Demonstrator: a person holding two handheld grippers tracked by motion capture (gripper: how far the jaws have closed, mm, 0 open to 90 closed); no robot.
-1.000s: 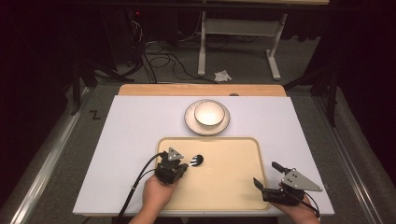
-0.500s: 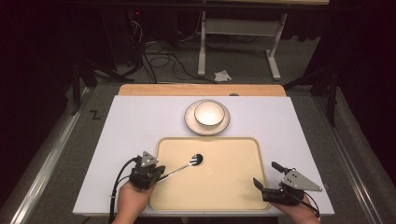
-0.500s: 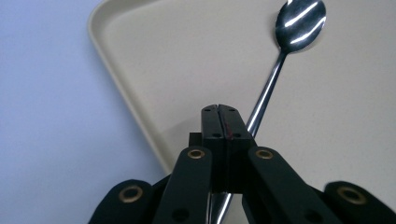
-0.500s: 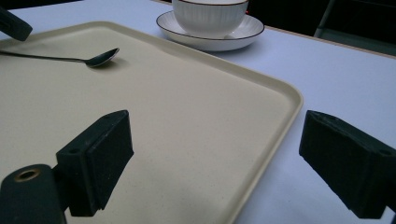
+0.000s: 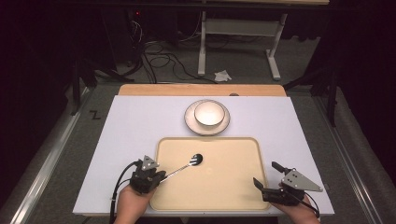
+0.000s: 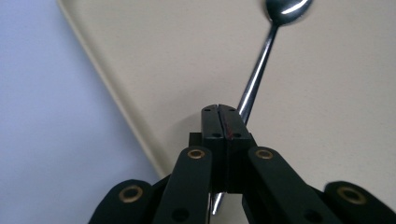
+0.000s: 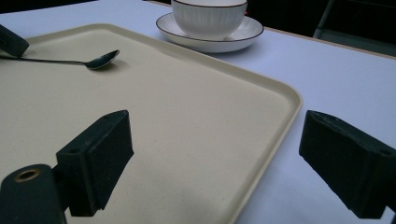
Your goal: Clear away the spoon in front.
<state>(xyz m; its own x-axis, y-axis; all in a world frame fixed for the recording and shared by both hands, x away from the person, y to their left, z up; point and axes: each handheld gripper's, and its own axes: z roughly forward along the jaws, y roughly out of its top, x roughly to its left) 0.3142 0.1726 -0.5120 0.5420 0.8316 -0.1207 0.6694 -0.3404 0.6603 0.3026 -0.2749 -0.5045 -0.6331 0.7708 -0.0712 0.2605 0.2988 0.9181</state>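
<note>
A metal spoon (image 5: pixel 195 160) lies on the beige tray (image 5: pixel 233 196), its bowl near the tray's middle and its handle running toward the left rim. My left gripper (image 5: pixel 160 176) sits at that rim with its jaws pressed together. In the left gripper view the spoon (image 6: pixel 261 60) passes under the right side of the left gripper (image 6: pixel 222 109) and comes out below it; no part of the handle shows between the pads. My right gripper (image 5: pixel 265 173) stands open at the tray's front right corner. In the right gripper view the right gripper (image 7: pixel 215 154) straddles the tray rim (image 7: pixel 280 100).
A white bowl (image 5: pixel 208 113) on a saucer (image 5: pixel 190 122) stands behind the tray on the white tabletop (image 5: pixel 130 126). A wooden strip (image 5: pixel 201 89) edges the far side. Cables and a metal frame (image 5: pixel 205 37) lie on the floor beyond.
My left gripper has drawn back leftward from the spoon's bowl to the tray's left rim, uncovering the handle. The spoon's bowl stays in place. The right gripper has not moved.
</note>
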